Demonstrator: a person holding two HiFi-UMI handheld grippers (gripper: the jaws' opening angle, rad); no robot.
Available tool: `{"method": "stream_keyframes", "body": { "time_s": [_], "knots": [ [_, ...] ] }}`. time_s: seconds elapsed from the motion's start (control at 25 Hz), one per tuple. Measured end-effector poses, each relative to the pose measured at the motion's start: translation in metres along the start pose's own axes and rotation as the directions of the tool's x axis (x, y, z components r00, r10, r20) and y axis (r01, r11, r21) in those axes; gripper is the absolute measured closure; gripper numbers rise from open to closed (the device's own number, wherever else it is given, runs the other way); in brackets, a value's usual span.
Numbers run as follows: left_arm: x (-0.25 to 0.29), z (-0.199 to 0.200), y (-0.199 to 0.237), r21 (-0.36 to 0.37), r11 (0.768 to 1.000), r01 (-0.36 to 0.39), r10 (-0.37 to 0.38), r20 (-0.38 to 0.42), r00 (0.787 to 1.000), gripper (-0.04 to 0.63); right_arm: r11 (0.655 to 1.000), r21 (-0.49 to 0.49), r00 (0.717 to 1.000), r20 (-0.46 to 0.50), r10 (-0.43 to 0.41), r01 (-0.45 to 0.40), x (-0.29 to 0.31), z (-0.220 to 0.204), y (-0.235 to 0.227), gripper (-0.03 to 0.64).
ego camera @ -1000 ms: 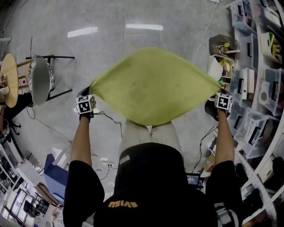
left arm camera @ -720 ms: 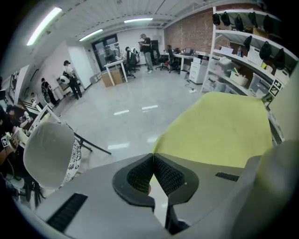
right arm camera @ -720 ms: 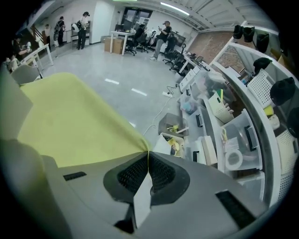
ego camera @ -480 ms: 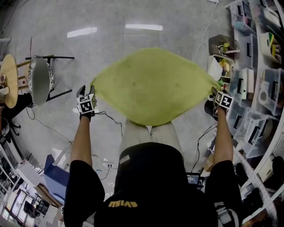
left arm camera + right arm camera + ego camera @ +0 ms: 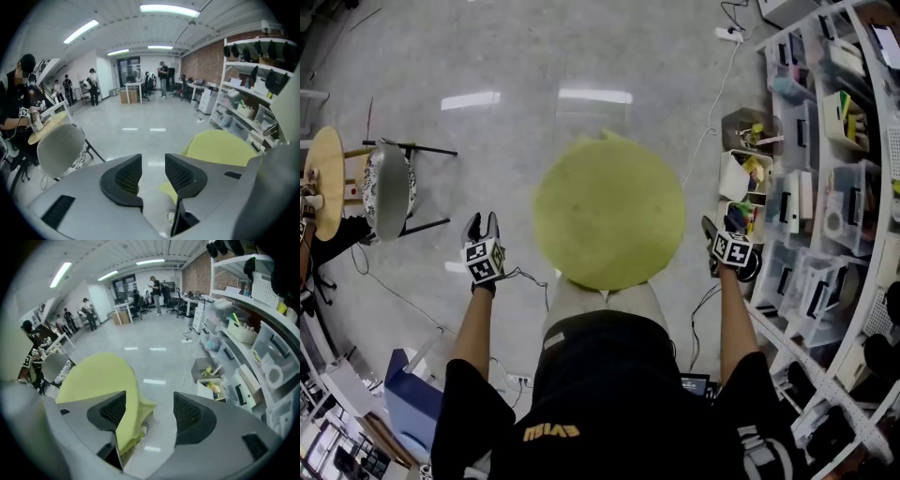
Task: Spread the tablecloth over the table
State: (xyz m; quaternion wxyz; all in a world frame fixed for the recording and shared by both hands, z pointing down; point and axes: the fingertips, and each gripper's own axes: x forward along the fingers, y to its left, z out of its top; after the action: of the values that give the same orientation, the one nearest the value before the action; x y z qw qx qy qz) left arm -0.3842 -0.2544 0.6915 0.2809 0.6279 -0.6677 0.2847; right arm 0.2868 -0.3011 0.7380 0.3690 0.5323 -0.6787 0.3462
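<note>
Yellow-green tablecloth (image 5: 609,211) is lying spread above glossy grey floor (image 5: 516,56) beside shelving (image 5: 825,187); left gripper (image 5: 481,223) and right gripper (image 5: 710,231), jaws just opening, are gaping empty.

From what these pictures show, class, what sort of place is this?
Probably an open-plan lab or office: shelving loaded with storage bins, desks with office chairs at the far end, strip lights overhead.

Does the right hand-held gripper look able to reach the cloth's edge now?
Probably yes. The right hand-held gripper, whose jaws have just been opening and hold nothing, hangs close beside the cloth, and nothing stands between them.
</note>
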Motion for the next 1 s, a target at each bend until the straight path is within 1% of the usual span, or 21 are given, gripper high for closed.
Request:
{"method": "stream_keyframes", "body": {
  "time_s": [0.04,0.08,0.12,0.16,0.2,0.24,0.28,0.32,0.36,0.4,0.44,0.48,0.52,0.6,0.64,0.68,0.72,0.76,0.84,0.92,1.0],
  "knots": [
    [-0.017,0.016,-0.012,0.003,1.0,0.028,-0.028,0.046,0.999,0.434,0.999,-0.01,0.998,0.053,0.042,-0.042,-0.015,0.013,0.026,0.314],
    [-0.033,0.031,-0.023,0.008,0.999,0.05,-0.05,0.095,0.994,0.436,0.996,-0.001,0.989,0.118,0.093,-0.094,-0.033,0.026,0.054,0.338],
    [-0.051,0.047,-0.032,0.015,0.998,0.057,-0.058,0.152,0.987,0.442,0.987,0.024,0.969,0.192,0.153,-0.16,-0.053,0.039,0.085,0.376],
    [-0.071,0.064,-0.039,0.019,0.999,0.047,-0.05,0.222,0.974,0.456,0.972,0.046,0.941,0.265,0.212,-0.232,-0.076,0.051,0.116,0.41],
    [-0.091,0.083,-0.043,0.013,0.999,0.03,-0.033,0.299,0.954,0.468,0.955,0.054,0.908,0.331,0.258,-0.291,-0.098,0.064,0.147,0.427],
    [-0.11,0.101,-0.048,-0.005,1.0,0.023,-0.019,0.37,0.929,0.482,0.944,0.048,0.877,0.387,0.284,-0.327,-0.12,0.076,0.175,0.443],
    [-0.125,0.117,-0.054,-0.032,0.999,0.036,-0.019,0.424,0.905,0.49,0.94,0.035,0.853,0.431,0.294,-0.341,-0.139,0.085,0.2,0.469],
    [-0.137,0.126,-0.064,-0.051,0.996,0.071,-0.039,0.46,0.887,0.499,0.941,0.019,0.836,0.466,0.29,-0.337,-0.157,0.093,0.221,0.49],
    [-0.143,0.131,-0.077,-0.051,0.991,0.124,-0.084,0.485,0.871,0.513,0.949,0.005,0.826,0.493,0.273,-0.317,-0.172,0.097,0.238,0.516],
    [-0.147,0.133,-0.091,-0.029,0.982,0.185,-0.146,0.504,0.852,0.534,0.959,-0.008,0.821,0.515,0.247,-0.283,-0.184,0.1,0.252,0.559],
    [-0.15,0.133,-0.103,0.009,0.97,0.242,-0.212,0.516,0.83,0.553,0.969,-0.021,0.818,0.533,0.218,-0.245,-0.192,0.1,0.265,0.613],
    [-0.154,0.132,-0.113,0.057,0.957,0.283,-0.271,0.52,0.81,0.571,0.977,-0.038,0.816,0.543,0.196,-0.209,-0.197,0.098,0.278,0.618],
    [-0.162,0.132,-0.122,0.113,0.944,0.309,-0.321,0.522,0.79,0.577,0.982,-0.062,0.817,0.547,0.182,-0.176,-0.202,0.094,0.288,0.618],
    [-0.188,0.132,-0.15,0.214,0.911,0.351,-0.411,0.532,0.741,0.578,0.985,-0.131,0.822,0.544,0.169,-0.116,-0.222,0.081,0.294,0.618],
    [-0.201,0.132,-0.168,0.248,0.893,0.375,-0.449,0.536,0.715,0.578,0.983,-0.162,0.821,0.546,0.166,-0.091,-0.234,0.075,0.291,0.618],
    [-0.212,0.131,-0.183,0.271,0.877,0.397,-0.481,0.535,0.695,0.577,0.98,-0.185,0.817,0.553,0.165,-0.073,-0.246,0.072,0.29,0.618],
    [-0.222,0.129,-0.194,0.288,0.864,0.413,-0.503,0.529,0.684,0.577,0.977,-0.203,0.809,0.564,0.169,-0.063,-0.255,0.071,0.291,0.618],
    [-0.229,0.126,-0.201,0.303,0.855,0.421,-0.518,0.519,0.68,0.578,0.974,-0.22,0.797,0.577,0.177,-0.057,-0.262,0.069,0.294,0.618],
    [-0.241,0.119,-0.208,0.323,0.851,0.414,-0.525,0.511,0.68,0.577,0.966,-0.254,0.773,0.603,0.195,-0.045,-0.27,0.065,0.3,0.618],
    [-0.257,0.113,-0.212,0.309,0.861,0.405,-0.509,0.525,0.682,0.577,0.96,-0.276,0.756,0.62,0.211,-0.041,-0.28,0.058,0.301,0.618],
    [-0.28,0.107,-0.216,0.285,0.876,0.388,-0.482,0.545,0.687,0.577,0.958,-0.283,0.734,0.639,0.23,-0.054,-0.295,0.05,0.299,0.618]
  ]
}}
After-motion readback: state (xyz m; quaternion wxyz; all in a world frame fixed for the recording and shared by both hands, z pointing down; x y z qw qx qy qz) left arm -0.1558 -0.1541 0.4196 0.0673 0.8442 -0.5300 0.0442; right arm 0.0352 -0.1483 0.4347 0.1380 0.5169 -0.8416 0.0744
